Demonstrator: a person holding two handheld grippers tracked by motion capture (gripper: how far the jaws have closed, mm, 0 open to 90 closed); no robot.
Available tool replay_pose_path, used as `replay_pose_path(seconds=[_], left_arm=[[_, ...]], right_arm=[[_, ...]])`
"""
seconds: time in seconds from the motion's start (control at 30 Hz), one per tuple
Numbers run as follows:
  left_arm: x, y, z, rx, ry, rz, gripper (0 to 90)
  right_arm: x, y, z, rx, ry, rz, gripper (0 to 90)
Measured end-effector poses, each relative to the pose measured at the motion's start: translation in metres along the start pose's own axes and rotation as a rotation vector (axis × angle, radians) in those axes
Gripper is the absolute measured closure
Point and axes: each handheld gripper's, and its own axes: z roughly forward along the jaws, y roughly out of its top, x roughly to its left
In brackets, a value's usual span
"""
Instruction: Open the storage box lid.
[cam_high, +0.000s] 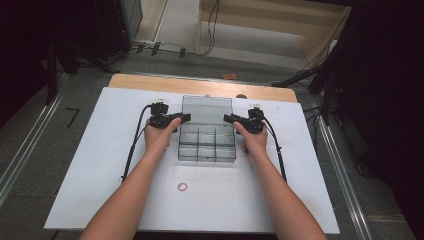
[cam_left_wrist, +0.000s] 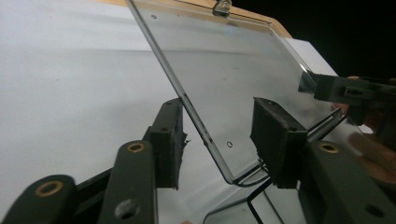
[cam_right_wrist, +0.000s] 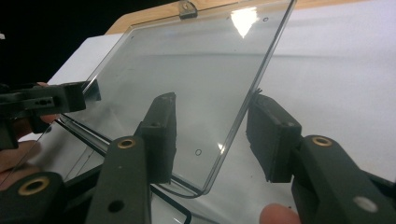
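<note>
Box lid (cam_high: 206, 110) stands raised; left tool (cam_high: 185, 118) and right tool (cam_high: 228, 118) straddle its edges, jaws apart. Next: withdraw both.

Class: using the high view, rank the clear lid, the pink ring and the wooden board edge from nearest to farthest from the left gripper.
From the left gripper:
1. Clear lid, right beside its jaws.
2. Wooden board edge, behind it, at the table's far side.
3. Pink ring, on the white sheet toward the person.
</note>
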Motion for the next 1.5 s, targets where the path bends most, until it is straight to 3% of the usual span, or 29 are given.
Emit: replay_pose_path(seconds=[0.1,0.47,0.63,0.77,1.0,1.07,1.17,1.3,1.5], left_arm=[[0.0,-0.001,0.001,0.005,-0.004,-0.009,50.8],[-0.002,-0.001,-0.001,0.006,0.001,0.014,40.1],[-0.003,-0.001,-0.003,0.009,0.001,0.042,34.2],[-0.004,-0.001,-0.008,-0.008,0.002,0.056,26.3],[-0.006,0.001,-0.021,-0.036,-0.047,0.069,15.6],[-0.008,0.002,-0.026,-0.033,-0.062,0.079,13.8],[-0.012,0.002,-0.032,-0.038,-0.073,0.105,11.1],[-0.017,0.001,-0.038,-0.045,-0.101,0.13,5.7],[-0.025,-0.002,-0.048,-0.056,-0.105,0.154,1.3]], right_arm=[[0.0,-0.001,0.001,0.005,0.003,0.008,49.4],[-0.001,-0.002,0.002,0.021,0.01,0.03,46.4],[0.001,-0.002,0.003,0.034,-0.031,0.009,41.8],[0.001,-0.001,0.002,0.035,-0.024,0.004,41.2],[0.005,0.0,-0.01,0.012,-0.044,-0.072,33.0],[0.007,0.0,-0.016,0.0,-0.03,-0.112,31.8],[0.013,-0.002,-0.024,0.001,-0.046,-0.178,28.4],[0.018,-0.006,-0.033,-0.005,-0.05,-0.203,21.3],[0.025,-0.01,-0.051,-0.019,-0.047,-0.219,8.5]])
